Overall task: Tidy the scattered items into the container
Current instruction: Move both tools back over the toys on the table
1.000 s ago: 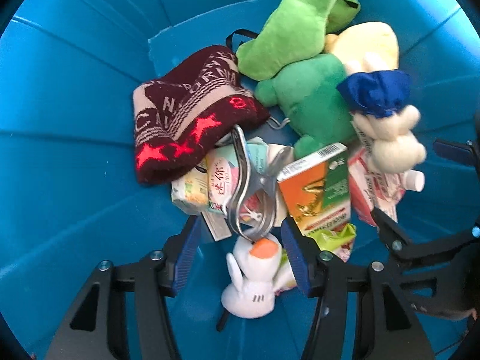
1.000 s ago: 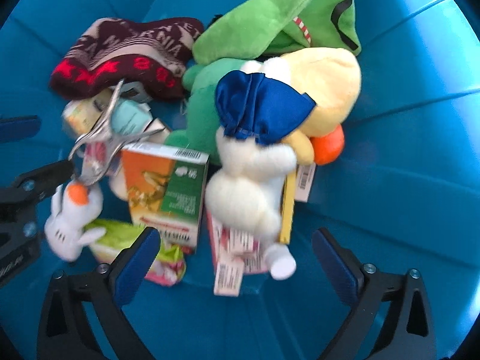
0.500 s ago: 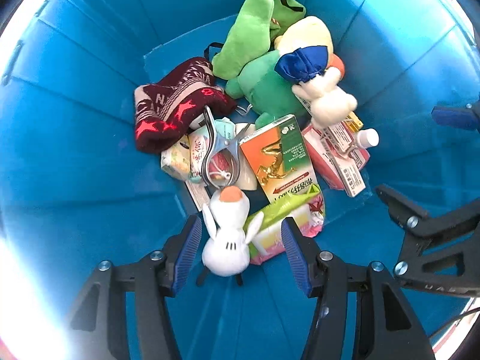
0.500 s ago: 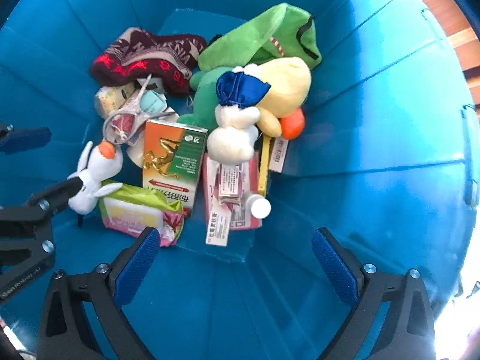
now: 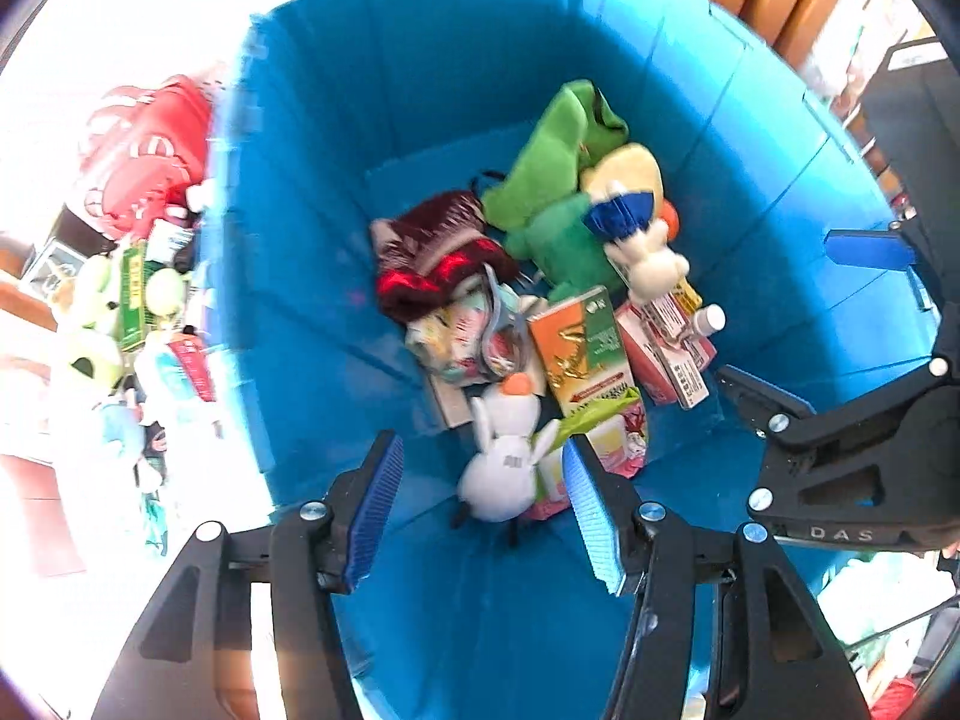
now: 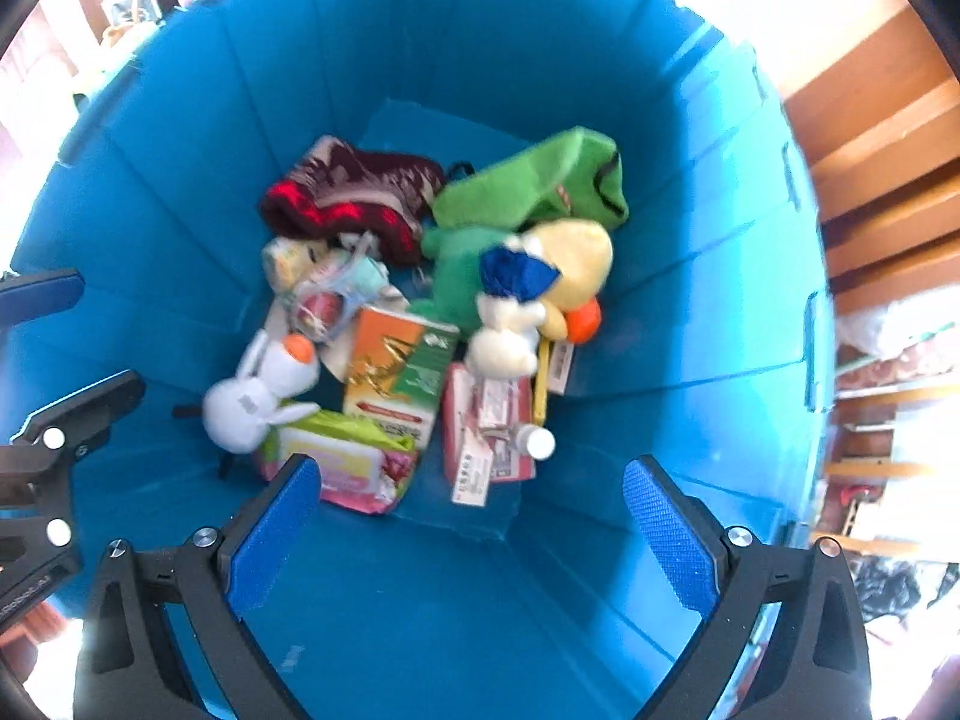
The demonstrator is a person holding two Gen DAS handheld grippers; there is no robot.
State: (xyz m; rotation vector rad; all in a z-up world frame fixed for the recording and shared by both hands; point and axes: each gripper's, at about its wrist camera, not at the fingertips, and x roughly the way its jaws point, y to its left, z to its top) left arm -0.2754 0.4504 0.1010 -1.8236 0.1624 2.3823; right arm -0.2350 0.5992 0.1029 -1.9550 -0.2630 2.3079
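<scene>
A deep blue bin (image 5: 336, 180) holds a pile of items: a maroon knit hat (image 5: 438, 246), a green plush (image 5: 552, 162), a yellow plush with a blue cloth (image 6: 570, 252), an orange-and-green box (image 5: 585, 348), a white bunny plush (image 5: 501, 468), a pink wipes packet (image 6: 348, 462) and a metal clip (image 5: 498, 312). My left gripper (image 5: 480, 439) hangs high above the bunny, open and empty. My right gripper (image 6: 471, 465) is open wide over the near floor of the bin (image 6: 690, 240), holding nothing.
Outside the bin's left wall, on a bright surface, lie a red bag (image 5: 144, 150), a pale green plush (image 5: 96, 324) and several packets. Wooden furniture (image 6: 882, 138) stands past the right wall. The right gripper's fingers (image 5: 756, 396) show at the left wrist view's right edge.
Both grippers have risen well up from the pile, so the items look smaller and the bin's rim and surroundings have come into view. Neither gripper's jaws moved.
</scene>
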